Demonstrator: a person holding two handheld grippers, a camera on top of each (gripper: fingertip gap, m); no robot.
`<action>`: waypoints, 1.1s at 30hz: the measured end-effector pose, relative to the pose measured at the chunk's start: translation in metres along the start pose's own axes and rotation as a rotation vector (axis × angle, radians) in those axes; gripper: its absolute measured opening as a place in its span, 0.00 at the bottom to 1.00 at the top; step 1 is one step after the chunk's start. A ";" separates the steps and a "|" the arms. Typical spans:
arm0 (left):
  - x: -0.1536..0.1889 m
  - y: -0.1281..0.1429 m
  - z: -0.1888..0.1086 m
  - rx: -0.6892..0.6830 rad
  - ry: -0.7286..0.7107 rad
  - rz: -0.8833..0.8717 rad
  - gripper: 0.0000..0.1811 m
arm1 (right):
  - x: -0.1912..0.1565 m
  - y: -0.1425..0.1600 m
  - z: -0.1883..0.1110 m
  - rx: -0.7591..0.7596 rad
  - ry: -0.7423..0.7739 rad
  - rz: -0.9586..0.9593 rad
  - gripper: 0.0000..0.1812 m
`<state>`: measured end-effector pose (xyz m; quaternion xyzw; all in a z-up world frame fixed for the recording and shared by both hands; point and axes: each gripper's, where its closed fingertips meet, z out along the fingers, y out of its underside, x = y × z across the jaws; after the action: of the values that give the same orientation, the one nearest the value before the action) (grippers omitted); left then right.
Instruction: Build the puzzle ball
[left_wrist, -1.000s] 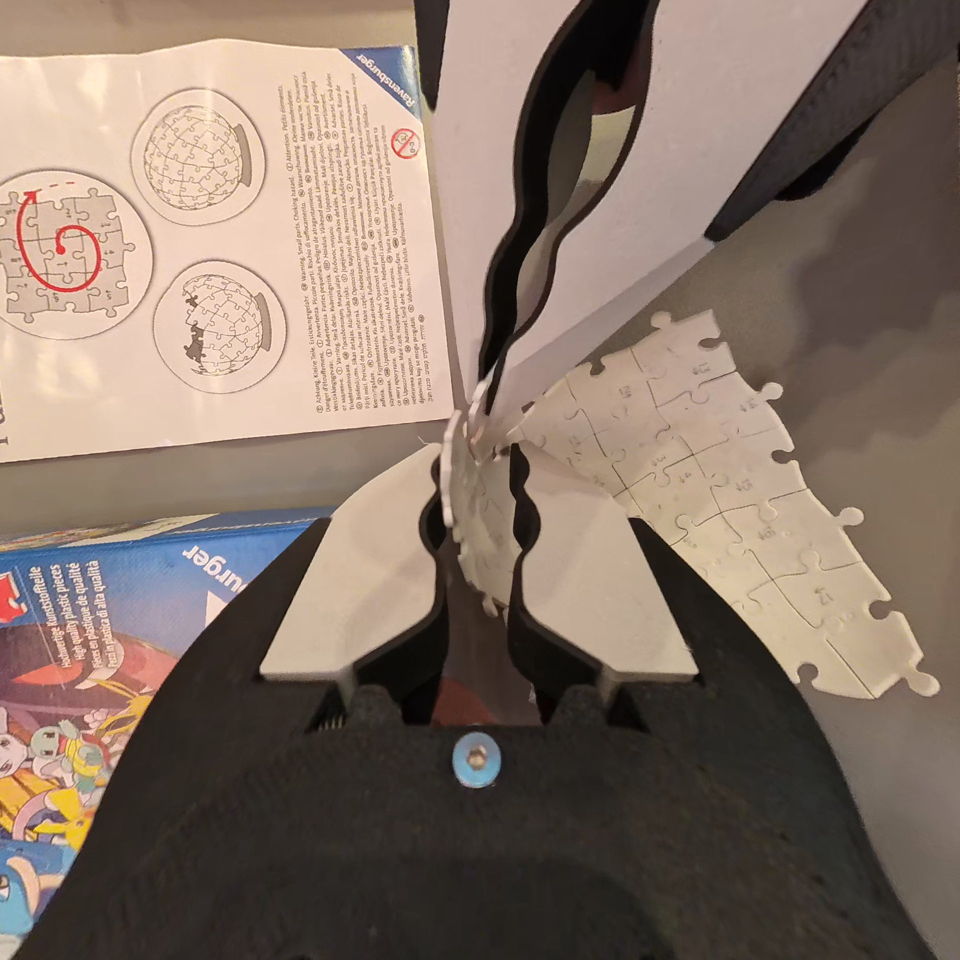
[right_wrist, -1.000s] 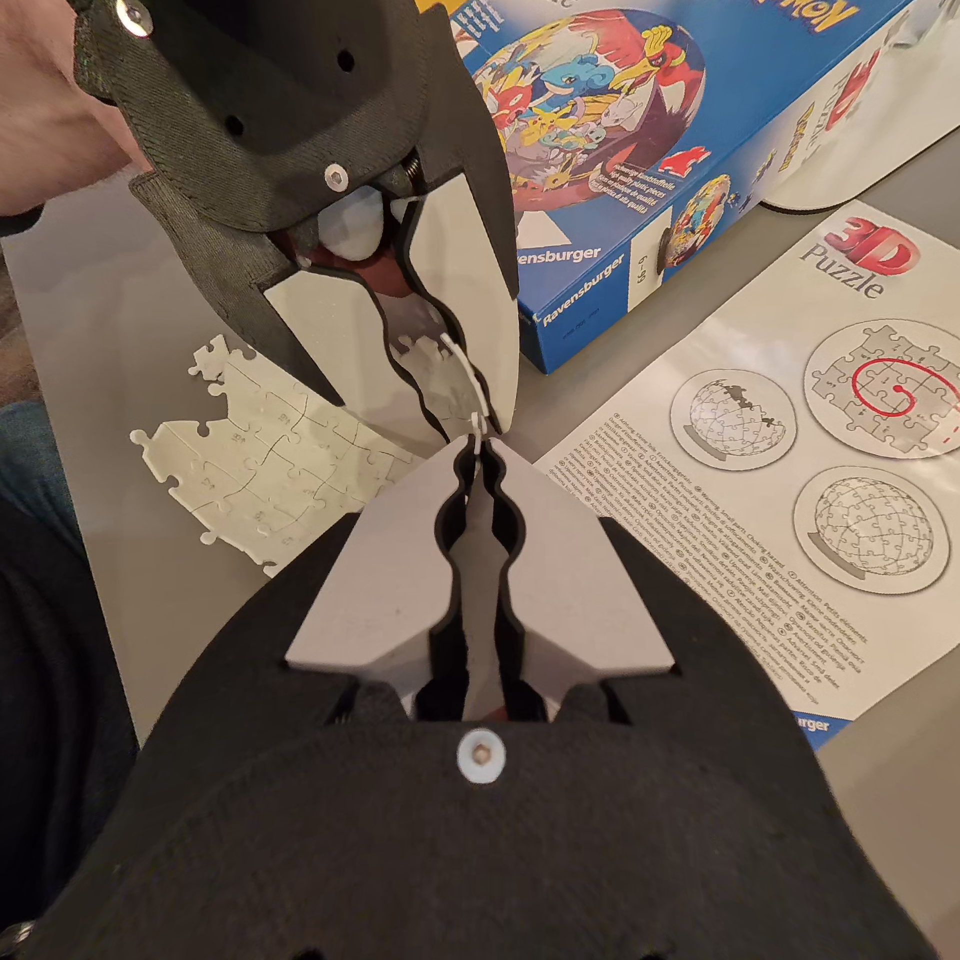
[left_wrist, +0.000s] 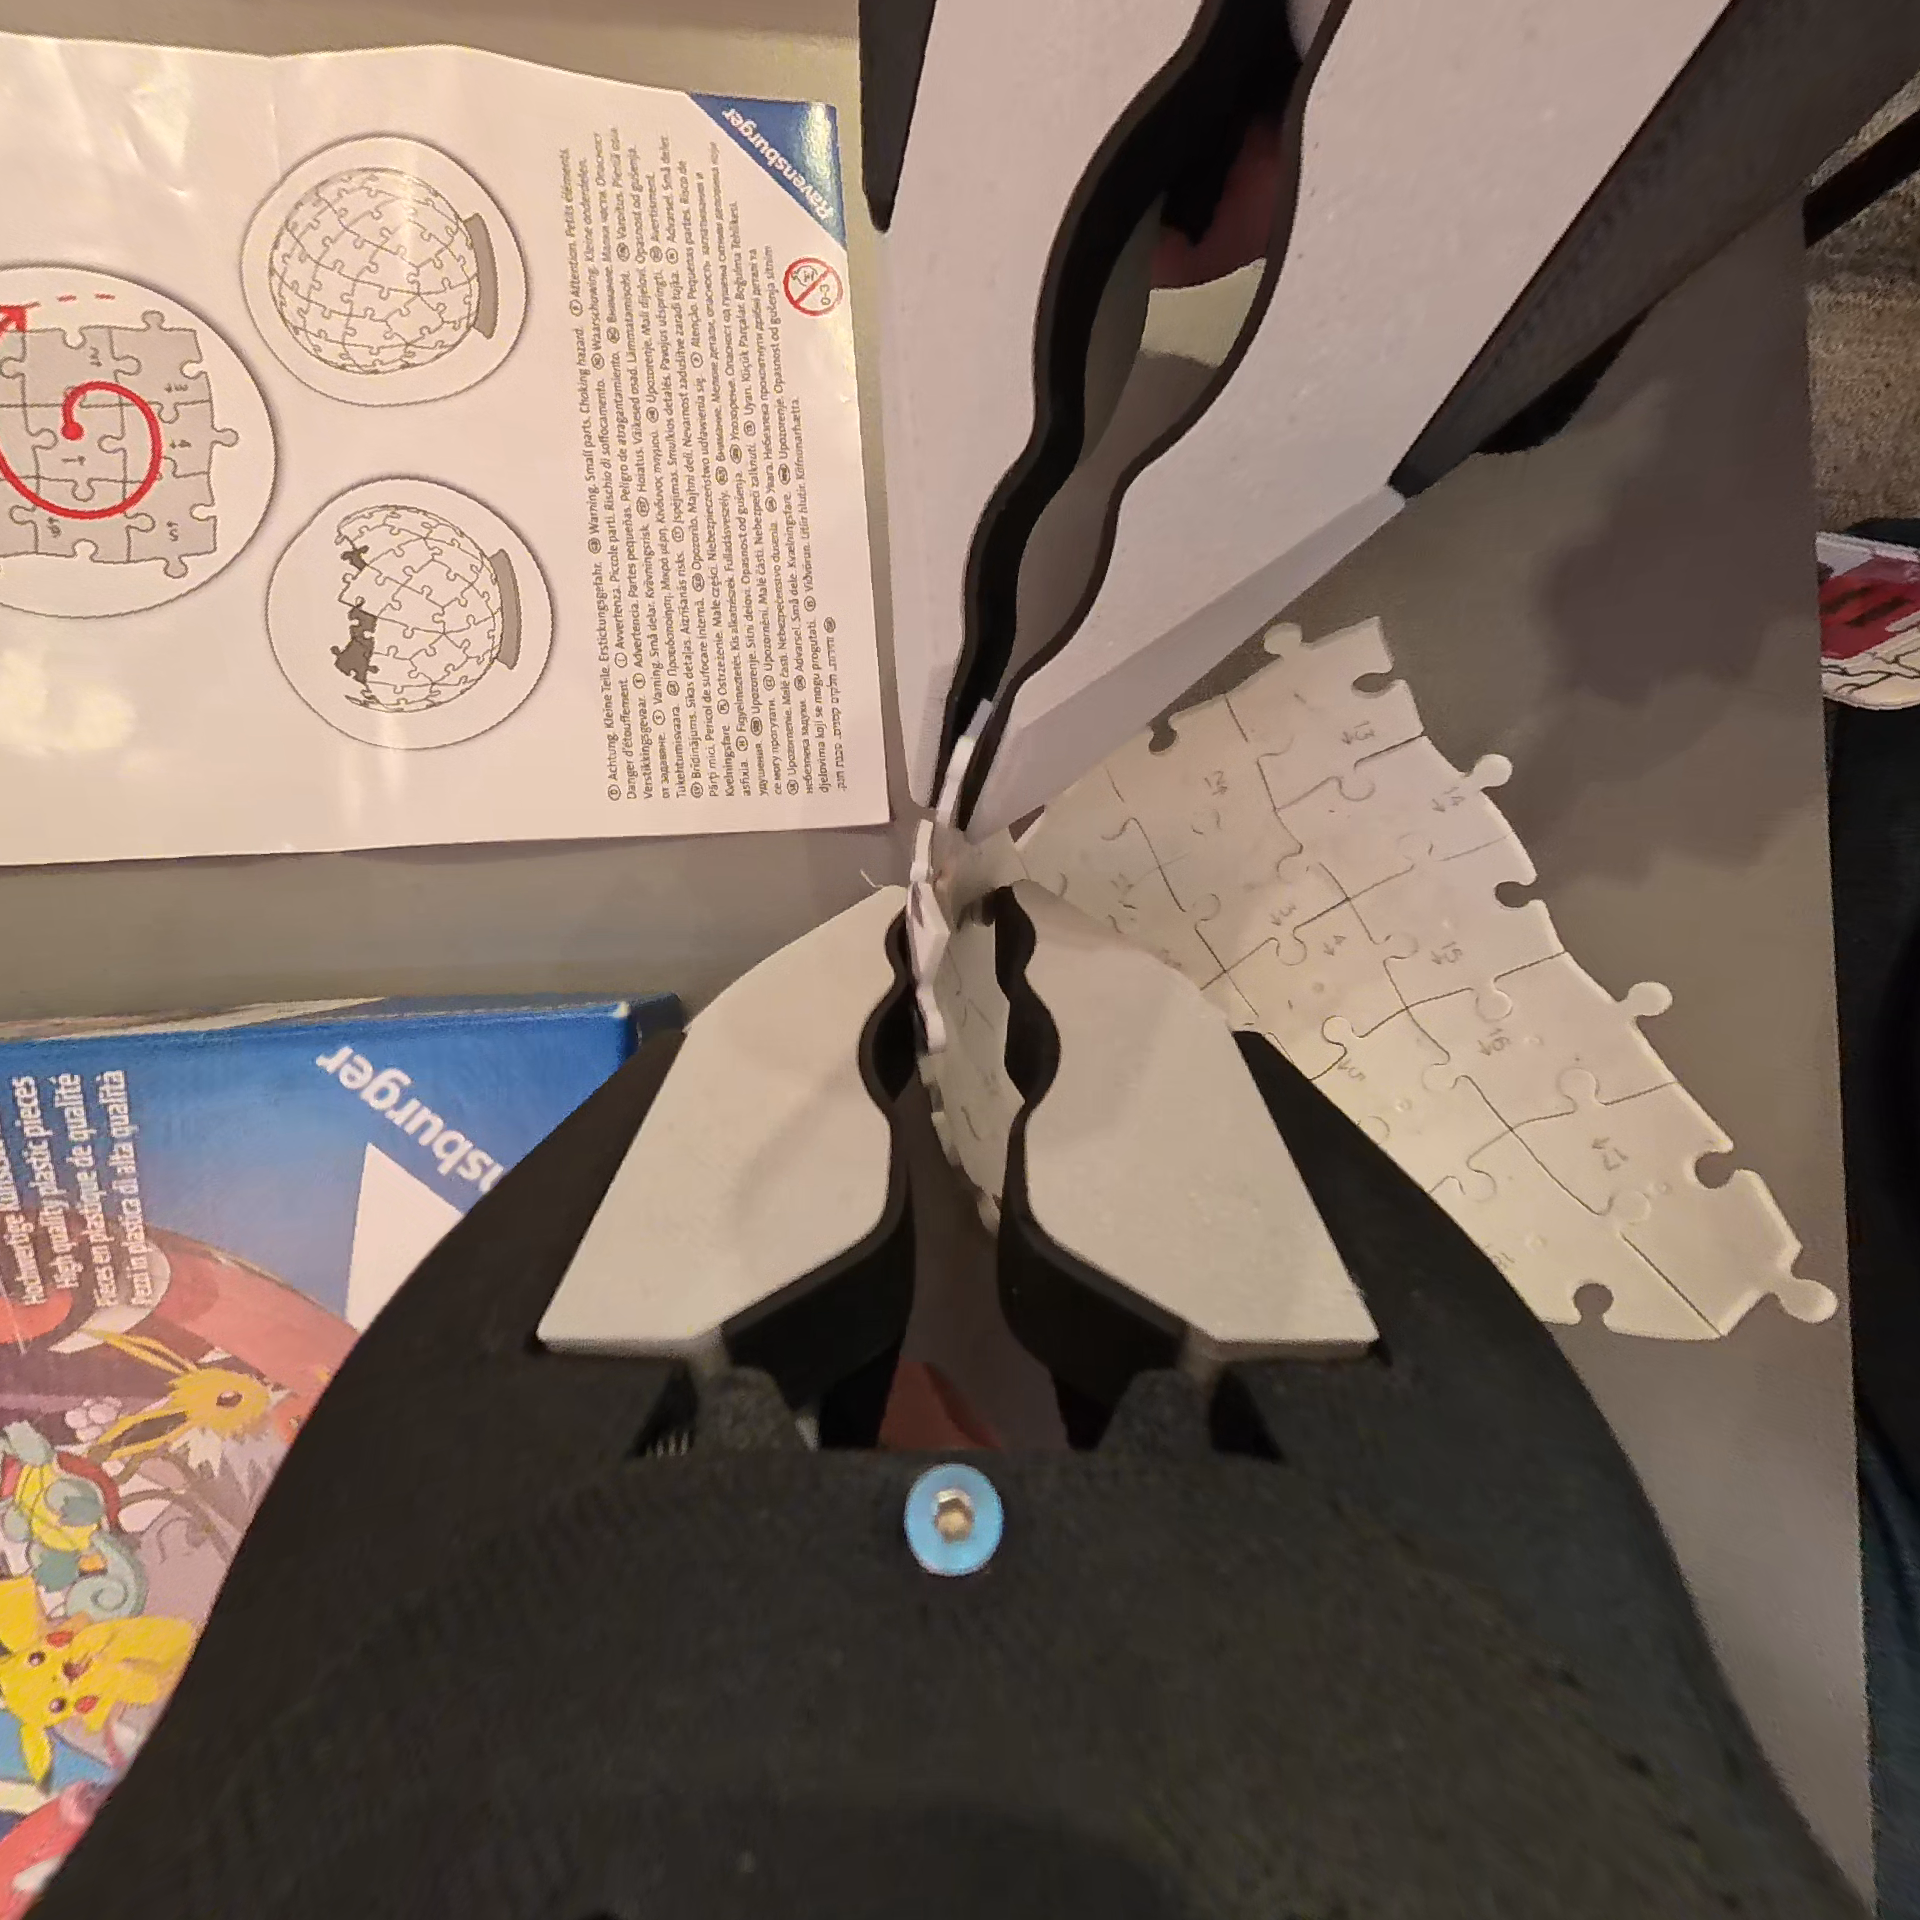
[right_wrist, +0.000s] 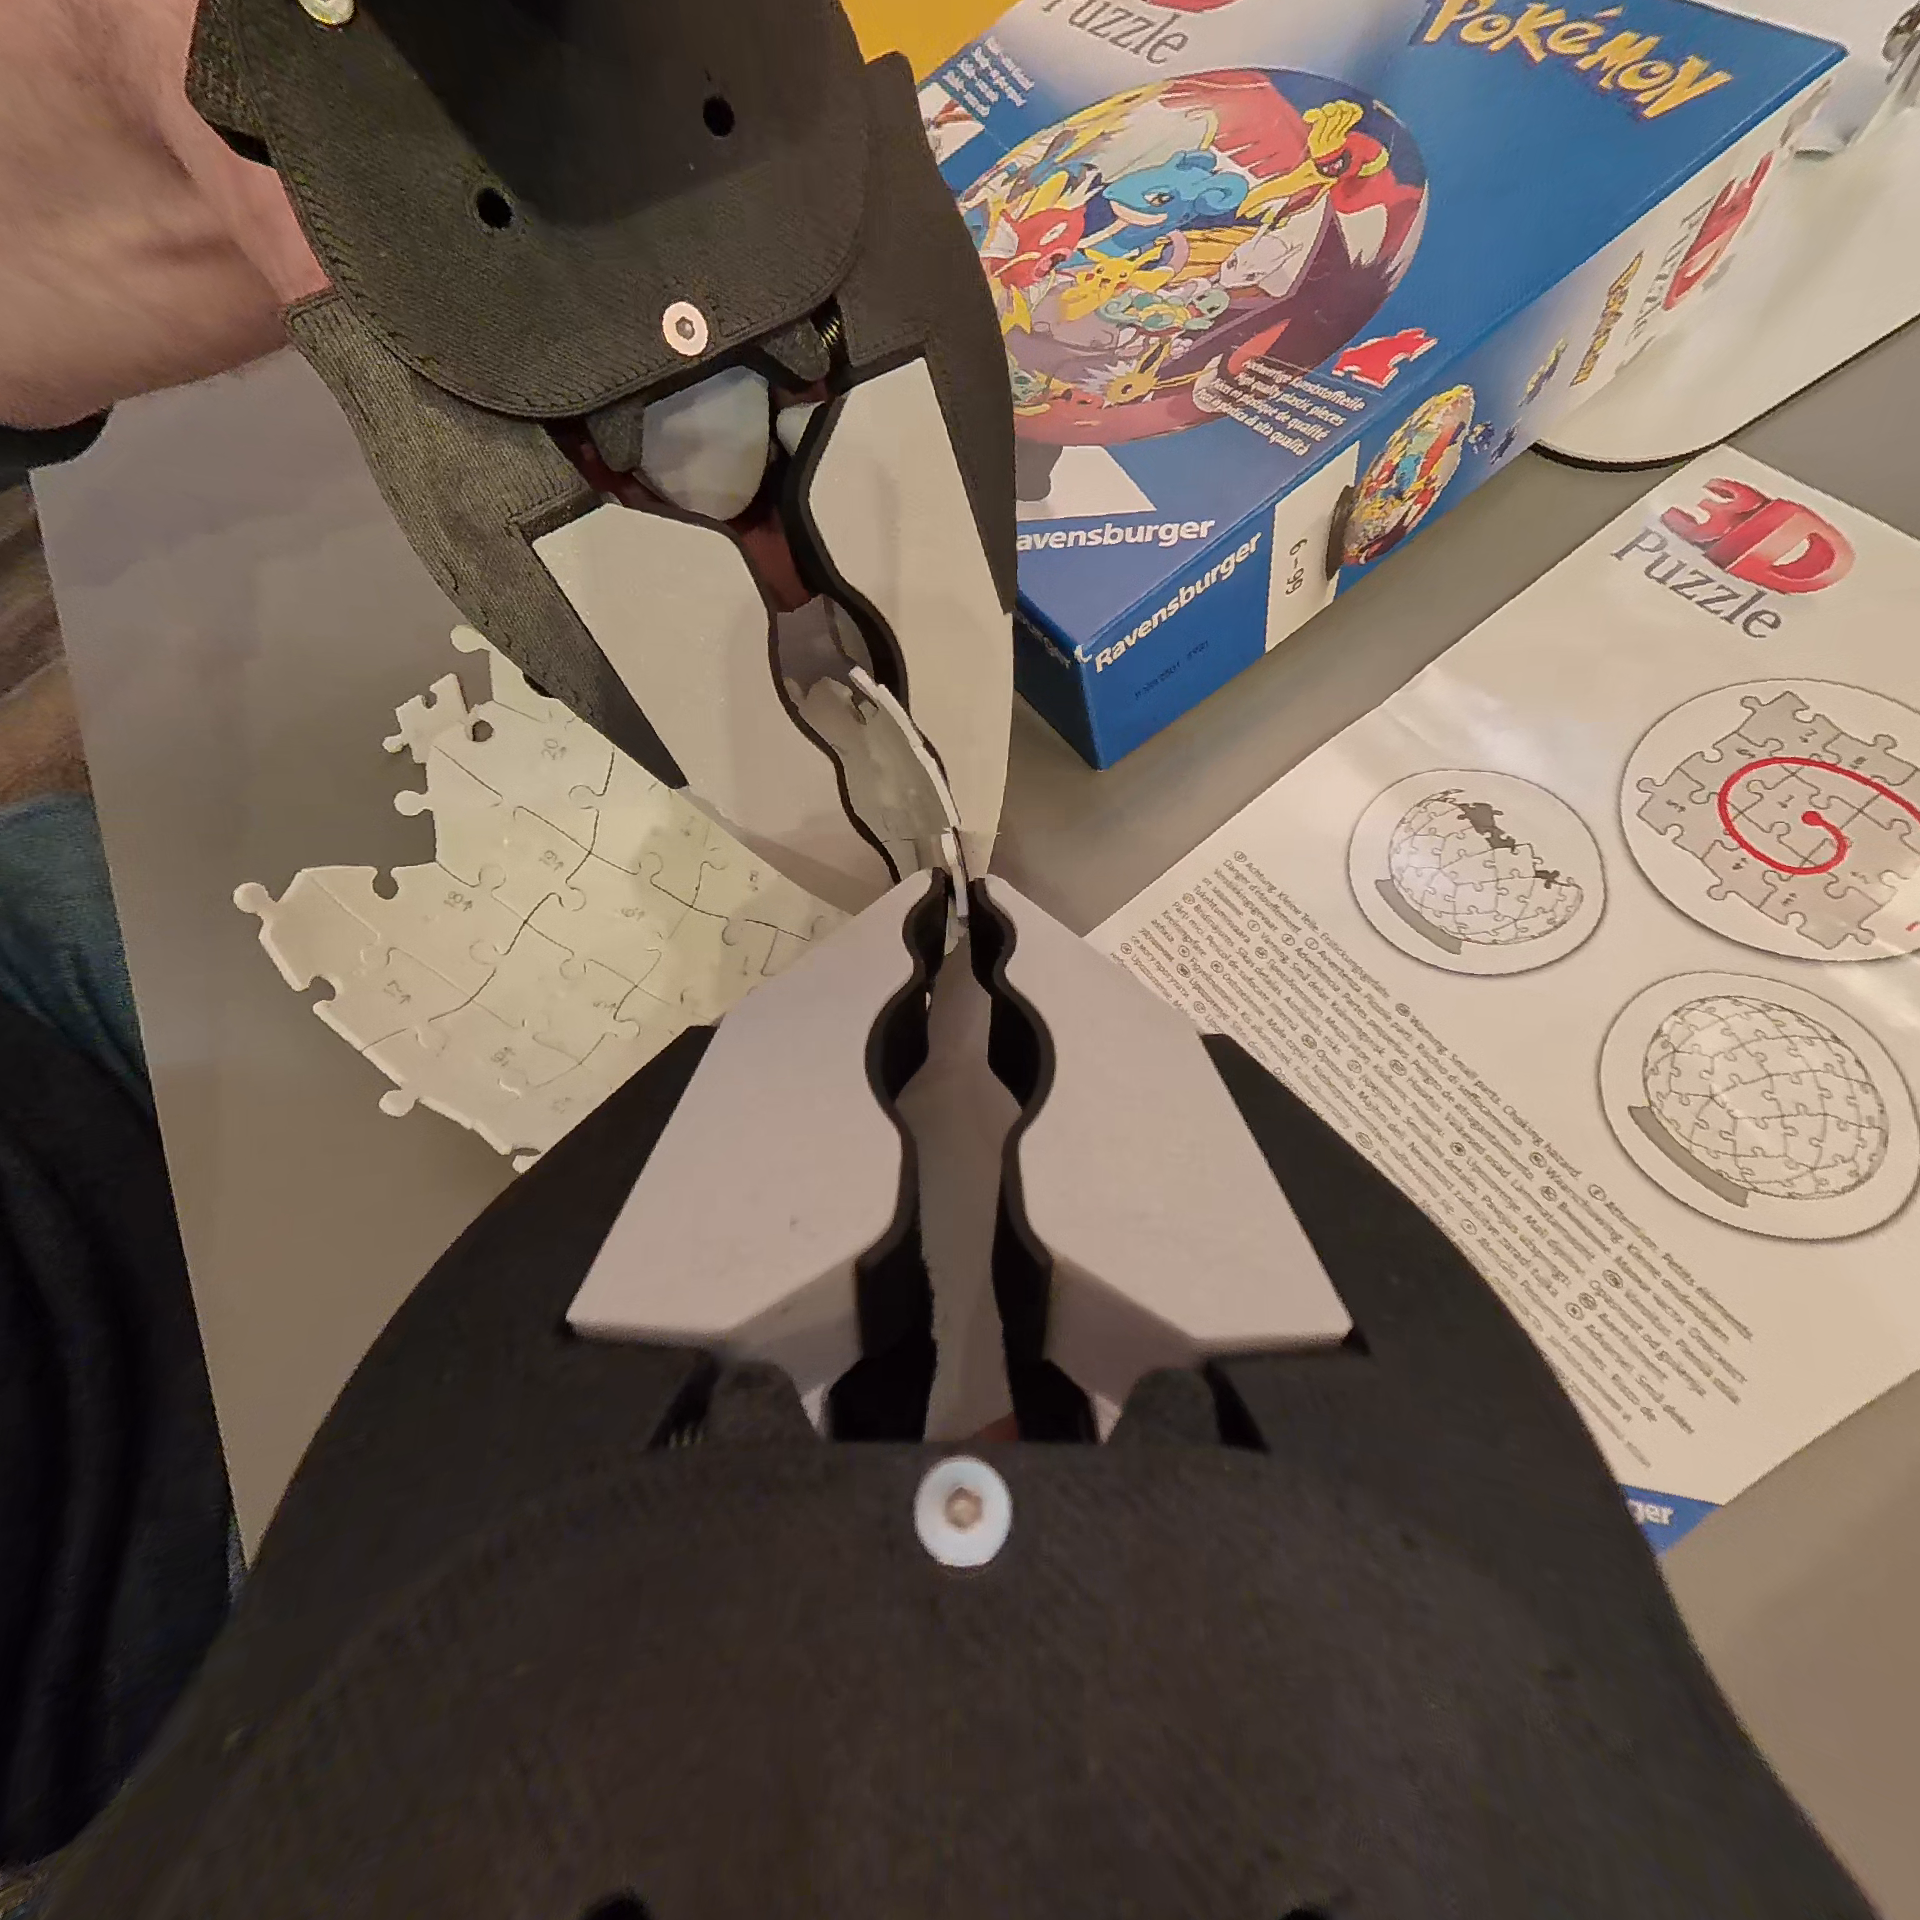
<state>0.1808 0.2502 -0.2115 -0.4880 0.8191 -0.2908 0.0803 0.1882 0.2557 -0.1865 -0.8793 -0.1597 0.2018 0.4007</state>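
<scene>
Barely moved, both grippers pinch curved white puzzle pieces (left_wrist: 940, 925)

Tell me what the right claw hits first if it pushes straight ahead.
Most likely the left claw, whose tips almost meet the right claw around the white puzzle piece; depth is unclear.

We see a grey table (left_wrist: 436, 914). On it lies a white leaflet (left_wrist: 436, 436) with drawings, and just beside it a blue box (right_wrist: 1455, 343) with a colourful picture. A curved white sheet of joined puzzle pieces (left_wrist: 1455, 1018) touches the table at the other side. One more white thing (right_wrist: 1704, 395) lies behind the box.
</scene>
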 end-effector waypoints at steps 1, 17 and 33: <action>0.000 0.000 0.000 0.003 0.001 -0.004 0.07 | 0.000 0.000 0.000 -0.002 -0.004 0.000 0.01; 0.002 0.002 0.000 0.014 0.018 -0.014 0.07 | 0.001 0.001 0.003 -0.020 -0.010 -0.009 0.02; -0.001 0.004 -0.006 0.021 0.004 -0.009 0.07 | -0.002 -0.001 0.004 -0.039 -0.031 0.029 0.00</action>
<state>0.1761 0.2552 -0.2087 -0.4904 0.8137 -0.3009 0.0824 0.1840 0.2580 -0.1880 -0.8860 -0.1569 0.2178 0.3780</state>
